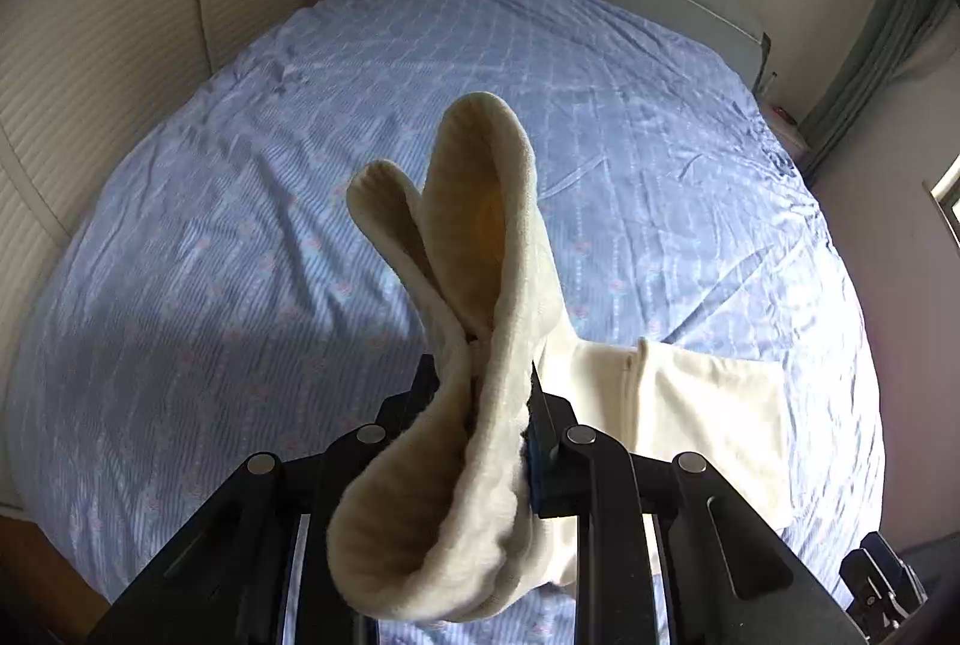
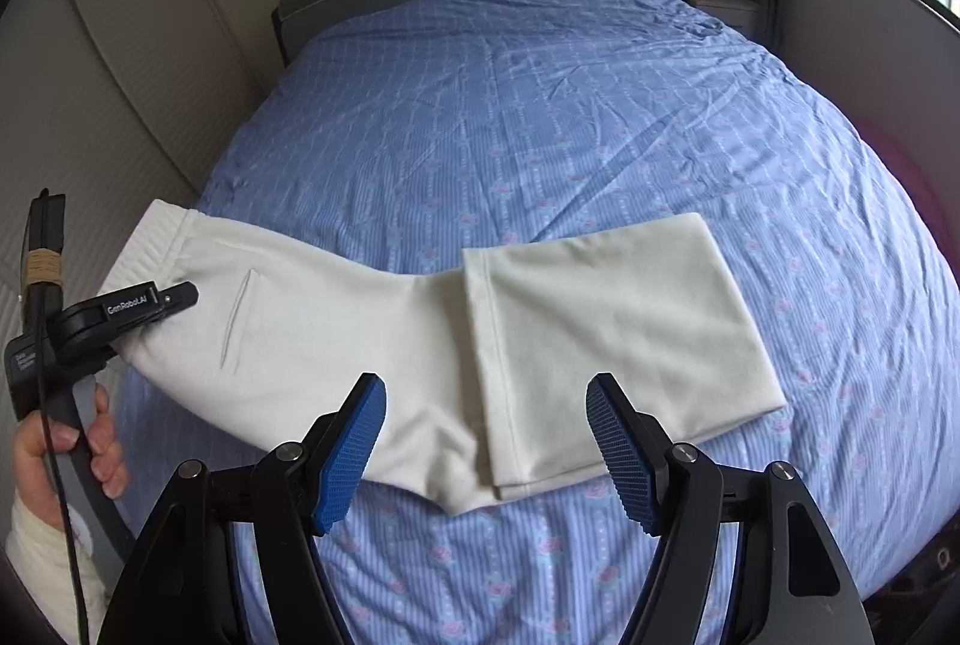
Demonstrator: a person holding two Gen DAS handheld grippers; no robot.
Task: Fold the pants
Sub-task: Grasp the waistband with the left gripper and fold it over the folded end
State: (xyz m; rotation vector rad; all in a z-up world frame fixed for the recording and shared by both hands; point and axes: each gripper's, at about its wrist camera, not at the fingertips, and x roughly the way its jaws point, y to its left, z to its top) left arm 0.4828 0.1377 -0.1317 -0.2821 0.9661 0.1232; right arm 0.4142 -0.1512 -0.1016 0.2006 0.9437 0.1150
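Pants (image 2: 372, 339): cream, legs folded back, on bed (image 2: 540, 105). Left gripper (image 1: 498, 387) clamps waistband; right gripper (image 2: 486, 441) spread, unladen.

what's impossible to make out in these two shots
- Left wrist view: the left gripper fingertips, buried in the bunched waistband of the pants.
- Right wrist view: the near edge of the bed, cut off behind the open right gripper.
- Right wrist view: small items on the nightstand, too small to identify.
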